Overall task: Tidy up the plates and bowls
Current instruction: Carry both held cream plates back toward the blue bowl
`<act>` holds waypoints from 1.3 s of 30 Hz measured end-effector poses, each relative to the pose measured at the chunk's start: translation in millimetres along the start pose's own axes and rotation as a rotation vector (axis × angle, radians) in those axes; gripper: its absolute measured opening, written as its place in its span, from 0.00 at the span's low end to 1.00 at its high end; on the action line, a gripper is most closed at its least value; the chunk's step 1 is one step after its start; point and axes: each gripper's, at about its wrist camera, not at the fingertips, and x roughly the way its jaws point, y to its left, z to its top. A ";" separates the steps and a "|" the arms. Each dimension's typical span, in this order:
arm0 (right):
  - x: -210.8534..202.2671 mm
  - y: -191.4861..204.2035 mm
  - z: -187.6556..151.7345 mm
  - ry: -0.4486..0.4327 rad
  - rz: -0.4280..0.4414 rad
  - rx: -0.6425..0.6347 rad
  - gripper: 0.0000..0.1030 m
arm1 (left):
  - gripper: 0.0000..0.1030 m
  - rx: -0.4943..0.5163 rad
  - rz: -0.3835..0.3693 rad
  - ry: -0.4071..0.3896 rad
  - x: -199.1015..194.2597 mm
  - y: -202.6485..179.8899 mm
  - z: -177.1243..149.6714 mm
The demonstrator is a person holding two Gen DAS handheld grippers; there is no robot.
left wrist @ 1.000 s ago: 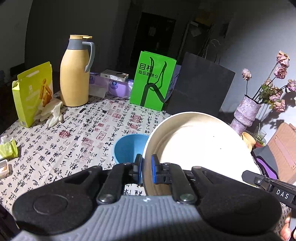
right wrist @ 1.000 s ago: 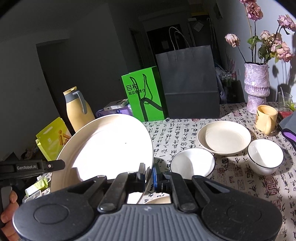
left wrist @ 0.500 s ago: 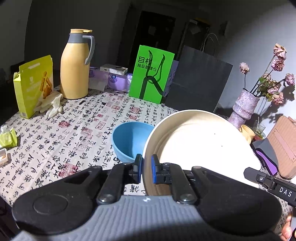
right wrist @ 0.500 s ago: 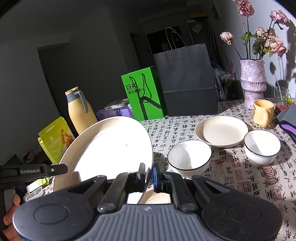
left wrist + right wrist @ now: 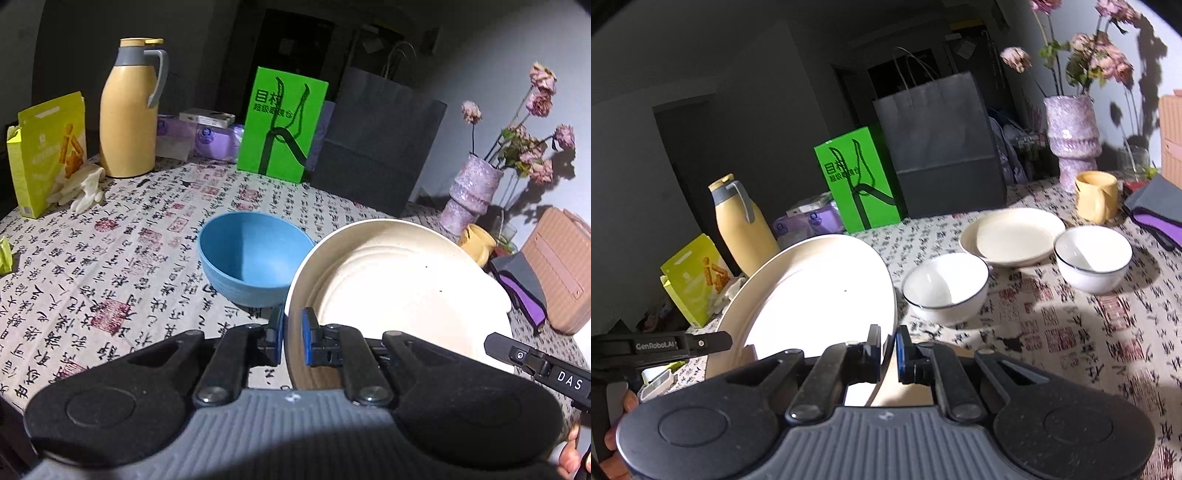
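While both grippers pinch the same big plate (image 5: 399,284), it hangs tilted above the table (image 5: 122,236). The left gripper (image 5: 292,338) has its fingers narrow, closed on the plate's near left rim, and the right gripper (image 5: 888,349) has its fingers narrow too, closed on the opposite rim. In the left view the plate leans with its cream inside facing up and to the right; its lower edge is hidden behind the gripper body, so I cannot tell if it touches the cloth. A blue bowl (image 5: 255,256) stands on the table just beside the plate, on its left and a little behind. In the right view two white bowls (image 5: 945,290) (image 5: 1093,258) stand on the cloth to the right of the plate, apart from each other, and a small plate (image 5: 1014,236) lies behind and between them. A yellow mug (image 5: 1097,195) stands near a purple vase (image 5: 1073,136) with dried flowers. At the far edge stand a yellow jug (image 5: 129,110), a green bag (image 5: 282,123) and a dark bag (image 5: 376,147).
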 end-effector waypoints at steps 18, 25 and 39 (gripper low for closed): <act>13.7 -45.0 -34.5 0.058 -0.068 0.083 0.08 | 0.11 0.048 -0.027 0.136 45.4 -20.3 -28.4; 23.0 -60.8 -46.0 0.088 -0.096 0.106 0.08 | 0.11 0.069 -0.027 0.183 64.2 -25.8 -37.5; 37.9 -59.3 -56.6 0.113 -0.154 0.045 0.08 | 0.11 0.105 0.006 0.216 81.2 -31.7 -45.5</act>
